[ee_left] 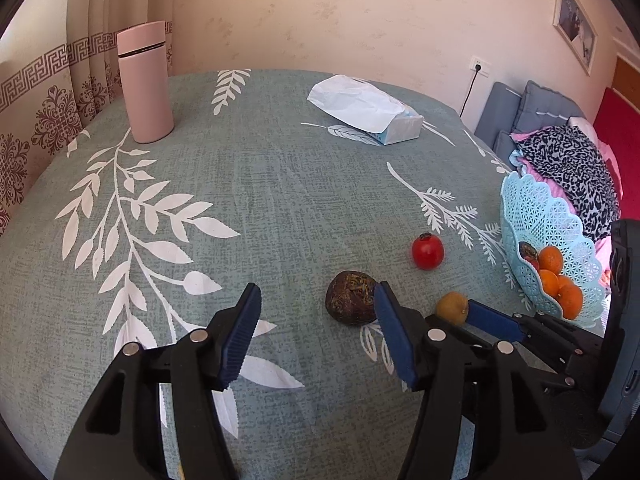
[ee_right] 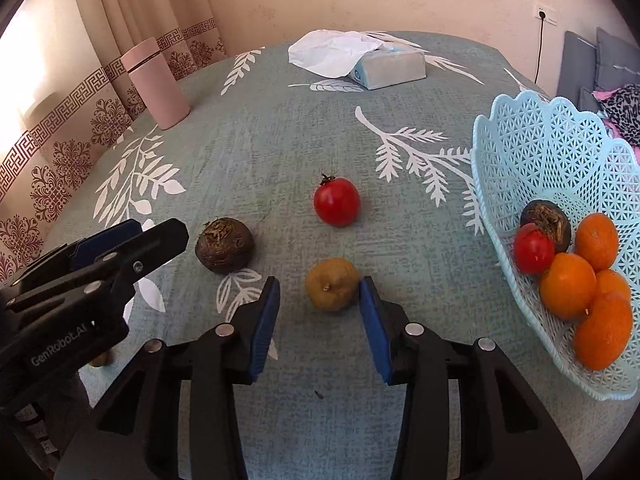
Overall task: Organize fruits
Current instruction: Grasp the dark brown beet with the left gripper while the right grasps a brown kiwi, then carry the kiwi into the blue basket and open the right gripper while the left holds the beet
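The round table under a grey-green cloth printed with white leaf sprays [ee_right: 280, 128] carries everything. At its right edge sits the pale blue openwork plastic basket [ee_right: 560, 152], already holding several oranges [ee_right: 568, 284], one red tomato-like fruit and one dark brown fruit. Far back stand a tall pink insulated bottle [ee_left: 145, 84] and a soft pack of tissues with a white sheet pulled loose [ee_right: 384, 68]; neither concerns the sorting.

Three fruits lie loose on the cloth: a dark brown, rough-skinned round fruit [ee_right: 225, 245], a glossy red round fruit with a dark stem cap [ee_right: 337, 201], and a small wrinkled yellow-brown fruit [ee_right: 332, 284].

The right gripper [ee_right: 319, 294] is spread wide with its blue pads on either side of the yellow-brown fruit; the right pad seems to be just touching the skin, though the fisheye view makes that uncertain. The left gripper [ee_left: 316, 312] is likewise released and holds nothing, its right pad near the dark brown fruit.

The step in hand is likely the pick of the yellow-brown fruit. To do it well, push forward until the pads flank its widest part, centre it, then close gently, since the shrivelled skin looks soft. Lift clear before swinging right over the scalloped rim, and release low so the oranges are not disturbed.
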`<state>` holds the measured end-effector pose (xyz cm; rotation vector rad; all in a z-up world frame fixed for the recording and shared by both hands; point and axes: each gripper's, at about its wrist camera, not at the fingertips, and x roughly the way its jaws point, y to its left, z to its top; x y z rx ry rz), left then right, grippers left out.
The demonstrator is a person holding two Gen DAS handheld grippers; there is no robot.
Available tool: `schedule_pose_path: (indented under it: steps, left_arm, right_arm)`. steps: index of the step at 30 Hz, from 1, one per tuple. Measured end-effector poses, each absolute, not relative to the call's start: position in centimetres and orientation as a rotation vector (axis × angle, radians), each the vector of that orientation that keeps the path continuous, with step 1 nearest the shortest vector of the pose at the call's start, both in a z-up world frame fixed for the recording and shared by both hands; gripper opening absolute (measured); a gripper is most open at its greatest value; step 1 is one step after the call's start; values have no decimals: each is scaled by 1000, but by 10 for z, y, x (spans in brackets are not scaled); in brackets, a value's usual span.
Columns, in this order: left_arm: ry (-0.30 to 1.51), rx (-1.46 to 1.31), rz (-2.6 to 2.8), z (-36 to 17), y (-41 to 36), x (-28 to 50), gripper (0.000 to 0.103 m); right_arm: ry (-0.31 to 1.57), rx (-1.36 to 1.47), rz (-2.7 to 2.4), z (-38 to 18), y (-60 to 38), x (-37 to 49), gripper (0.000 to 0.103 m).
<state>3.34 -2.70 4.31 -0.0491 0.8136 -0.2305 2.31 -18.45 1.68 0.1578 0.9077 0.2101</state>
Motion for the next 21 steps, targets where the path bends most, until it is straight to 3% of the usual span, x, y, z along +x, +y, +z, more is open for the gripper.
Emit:
schedule_pose_path:
  steps: [2, 21]
  left_arm:
    - [830, -51, -225, 39, -27, 36, 59]
    - [851, -16, -224, 30, -34, 40, 59]
  right_arm:
    - [907, 162, 200, 15, -187, 25, 28]
    - [812, 157, 190, 34, -194, -2, 28]
